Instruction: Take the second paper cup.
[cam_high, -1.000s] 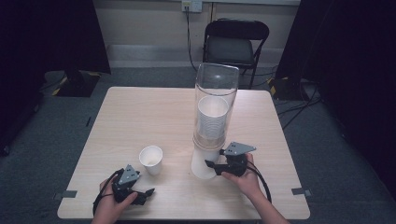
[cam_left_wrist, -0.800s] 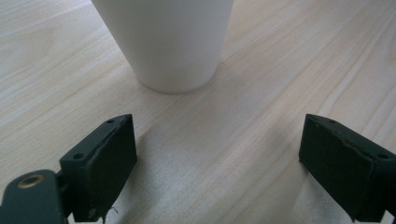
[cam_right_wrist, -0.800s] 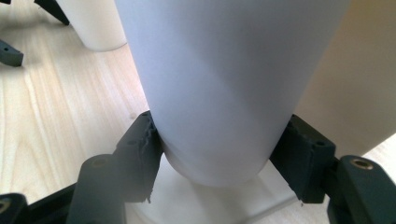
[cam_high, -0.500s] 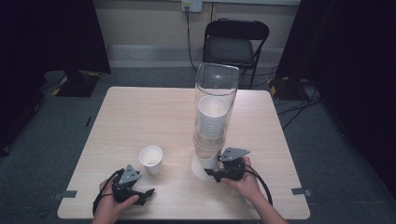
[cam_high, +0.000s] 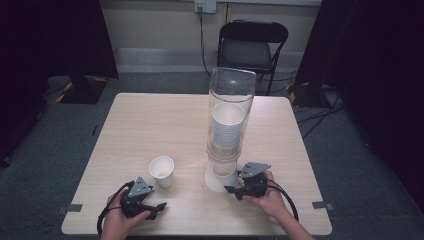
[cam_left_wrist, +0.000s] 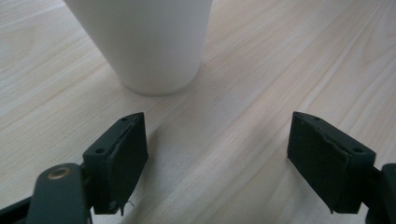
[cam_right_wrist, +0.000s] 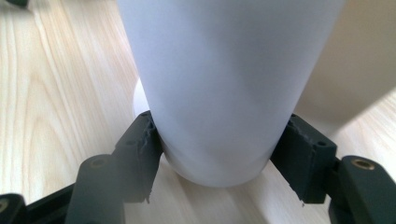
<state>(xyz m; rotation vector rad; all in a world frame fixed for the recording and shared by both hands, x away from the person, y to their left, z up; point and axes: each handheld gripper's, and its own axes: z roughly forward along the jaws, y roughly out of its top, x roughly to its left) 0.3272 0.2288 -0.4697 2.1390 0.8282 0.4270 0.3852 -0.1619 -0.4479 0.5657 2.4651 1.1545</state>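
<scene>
**Right gripper clamped on a cup at the dispenser, left gripper apart beside a loose cup**

High view: square light-wood laminate worktop on grey carpet, dark curtains on both sides, pale wall with a socket behind. Black folding chair stands past the far edge. Tall clear plastic cup dispenser with a white base stands right of centre, holding a stack of white cups. Loose white paper cup stands upright on the worktop, left of the dispenser base. Left gripper lies low near the front edge, just in front of that cup. Right gripper sits at the dispenser base.

Left gripper view: jaws well apart, nothing between them; they have just been closing a little. The loose cup stands just ahead, off to the left, not touching the pads. Bare wood grain beneath.

Right gripper view: both pads press on the lower end of a white paper cup at the dispenser. Wood grain to the left.

No readable writing or labels anywhere.
</scene>
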